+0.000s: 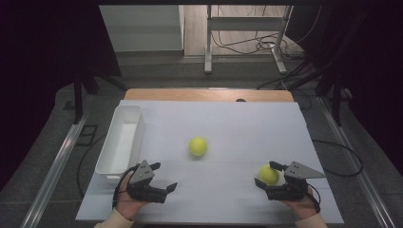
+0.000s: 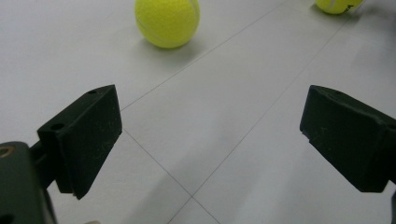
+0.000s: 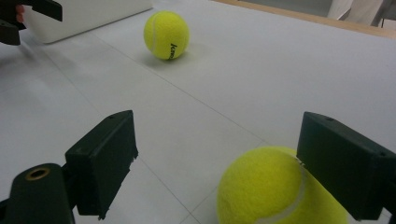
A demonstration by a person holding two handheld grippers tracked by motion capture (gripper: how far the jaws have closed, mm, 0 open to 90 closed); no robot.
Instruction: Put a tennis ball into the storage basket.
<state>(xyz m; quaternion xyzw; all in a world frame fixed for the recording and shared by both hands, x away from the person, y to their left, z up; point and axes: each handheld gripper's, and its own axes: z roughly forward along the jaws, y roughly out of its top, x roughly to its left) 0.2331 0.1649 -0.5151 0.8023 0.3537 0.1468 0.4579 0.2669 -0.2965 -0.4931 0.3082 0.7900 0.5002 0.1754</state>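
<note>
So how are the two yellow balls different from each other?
The middle ball sits alone out on the white table, while the near ball lies between the jaws of the right tool. In the right gripper view, the middle ball shows dark printed letters; the near ball shows only a pale seam. Both are fuzzy yellow tennis balls, seemingly the same size.

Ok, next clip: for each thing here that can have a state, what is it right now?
Left gripper: open, nothing between its jaws.
Right gripper: open, jaws on either side of the near ball, not closed on it.
Near ball: on the table, one jaw close against it.
Middle ball: resting free on the table.
White bin: upright, empty.
</note>
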